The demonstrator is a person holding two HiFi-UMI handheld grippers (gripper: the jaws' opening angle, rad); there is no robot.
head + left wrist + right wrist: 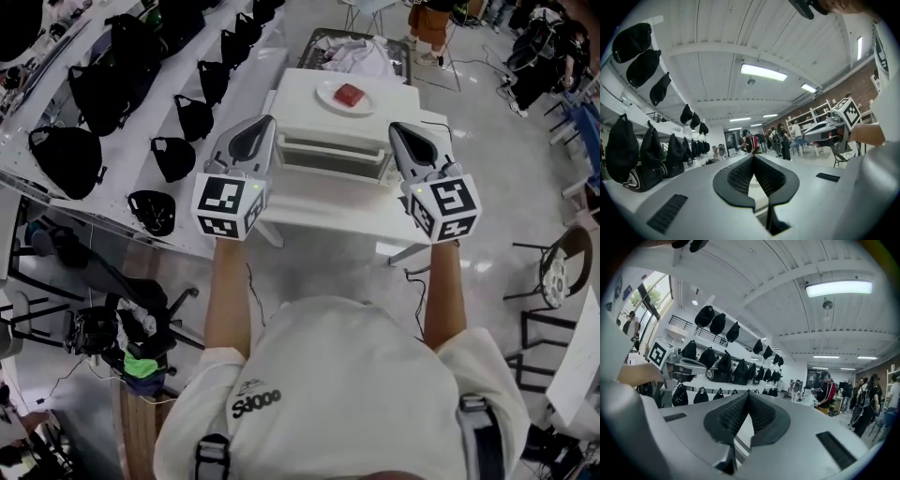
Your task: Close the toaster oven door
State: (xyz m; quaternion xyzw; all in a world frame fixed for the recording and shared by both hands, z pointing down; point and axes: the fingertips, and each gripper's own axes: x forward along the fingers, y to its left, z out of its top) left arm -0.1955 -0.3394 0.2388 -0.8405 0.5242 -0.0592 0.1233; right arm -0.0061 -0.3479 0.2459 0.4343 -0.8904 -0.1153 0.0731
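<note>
Toaster oven, the white boxy metal one (339,141), sits on the white table (328,223) straight ahead of me. In the head view it lies below and between my two grippers, and neither touches it.

The left gripper (269,120) has its black pads pressed together on nothing. The right gripper (395,127) is the same, jaws closed and empty. Both gripper views look up at ceiling and far walls, so I judge I first need to tip both tools down toward the oven.

For the close, I'd keep the jaws together and use one blunt tip under the front lip of the pale door flap (323,180). I'd swing it up in one smooth arc and press until it seats, pushing centrally so the oven doesn't skid back.

As for looks, the front appears open, with a dark slot and rack bars showing. I can't cleanly separate the dropped flap from the table top.

On the roof sits a round white plate (326,94) carrying a small red block (350,94). I'd watch that and not jolt it.
</note>
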